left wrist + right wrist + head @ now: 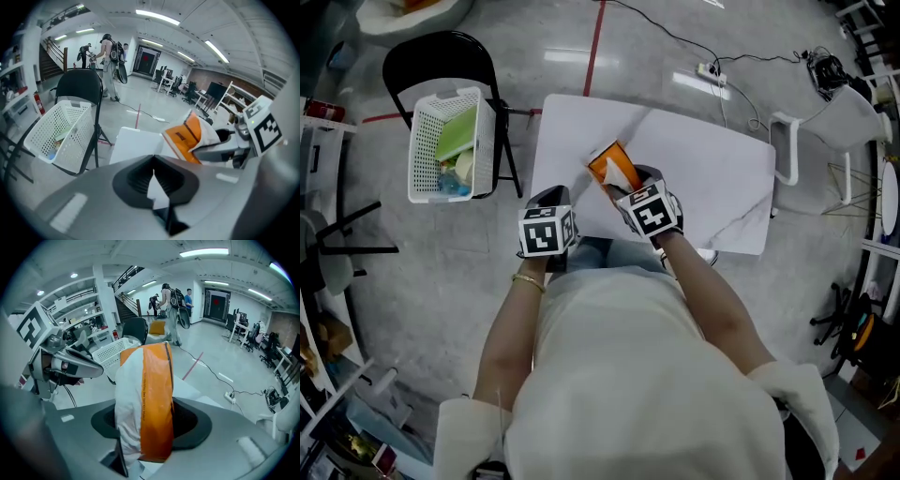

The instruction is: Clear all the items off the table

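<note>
My right gripper [623,183] is shut on an orange and white packet [614,167] and holds it above the white table [703,169] near the front edge. In the right gripper view the packet [147,399] stands upright between the jaws of the right gripper [145,427]. To its left my left gripper [550,199] hangs at the table's left front corner. In the left gripper view the left gripper [152,176] is shut with nothing in it, and the packet [190,138] shows to its right. A white basket [450,145] with a few items sits on a black chair [441,52].
A white chair [834,122] stands at the table's right end. A power strip [712,73] with cables and a red tape line [595,37] lie on the floor beyond the table. Shelving runs along the left. People [110,51] stand far back.
</note>
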`<action>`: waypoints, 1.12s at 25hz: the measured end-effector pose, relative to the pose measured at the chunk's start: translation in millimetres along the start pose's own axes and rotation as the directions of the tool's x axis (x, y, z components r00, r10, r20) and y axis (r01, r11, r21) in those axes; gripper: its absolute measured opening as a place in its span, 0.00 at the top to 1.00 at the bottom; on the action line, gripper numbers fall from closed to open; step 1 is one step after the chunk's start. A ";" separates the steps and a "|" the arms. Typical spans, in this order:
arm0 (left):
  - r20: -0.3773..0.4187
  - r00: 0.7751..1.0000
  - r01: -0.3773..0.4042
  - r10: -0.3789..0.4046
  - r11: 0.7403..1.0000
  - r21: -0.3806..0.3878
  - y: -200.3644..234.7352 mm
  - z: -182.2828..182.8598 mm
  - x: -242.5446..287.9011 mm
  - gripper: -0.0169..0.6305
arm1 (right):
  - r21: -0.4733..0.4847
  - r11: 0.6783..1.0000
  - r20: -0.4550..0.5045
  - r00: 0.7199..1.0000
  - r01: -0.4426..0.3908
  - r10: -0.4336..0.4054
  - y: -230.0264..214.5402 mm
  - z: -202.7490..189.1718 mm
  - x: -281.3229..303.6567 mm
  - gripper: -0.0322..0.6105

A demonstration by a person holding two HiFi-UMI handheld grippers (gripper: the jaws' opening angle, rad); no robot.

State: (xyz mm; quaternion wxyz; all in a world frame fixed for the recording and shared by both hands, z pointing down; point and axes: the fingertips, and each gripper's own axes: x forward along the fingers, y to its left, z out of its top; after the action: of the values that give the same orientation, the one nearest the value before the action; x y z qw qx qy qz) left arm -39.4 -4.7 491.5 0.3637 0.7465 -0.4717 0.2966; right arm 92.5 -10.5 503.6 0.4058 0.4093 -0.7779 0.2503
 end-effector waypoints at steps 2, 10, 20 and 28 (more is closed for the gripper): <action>0.016 1.000 -0.018 0.019 0.999 -0.033 0.4 -0.3 -2.3 0.96 | -0.018 1.000 0.008 1.000 -0.022 0.022 3.3 2.5 -2.0 0.55; 0.062 0.994 -0.076 0.087 0.985 -0.153 -11.8 -6.6 -6.3 0.96 | -0.110 0.991 0.030 0.996 -0.075 0.079 0.5 7.1 -6.1 0.55; 0.088 0.986 -0.125 0.145 0.971 -0.205 -20.0 -9.0 -10.8 0.96 | -0.157 0.980 0.040 0.991 -0.121 0.128 -5.6 11.5 -6.2 0.55; 0.115 0.971 -0.175 0.210 0.950 -0.258 -2.0 -4.8 -26.3 0.96 | -0.225 0.962 0.047 0.984 -0.156 0.171 4.5 31.4 -4.0 0.55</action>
State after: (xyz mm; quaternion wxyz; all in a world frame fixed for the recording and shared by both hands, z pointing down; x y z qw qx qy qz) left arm -47.9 12.7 473.0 0.3887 0.6651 -0.5999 0.2163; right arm 76.7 -29.0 482.9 0.4007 0.3041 -0.8450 0.1816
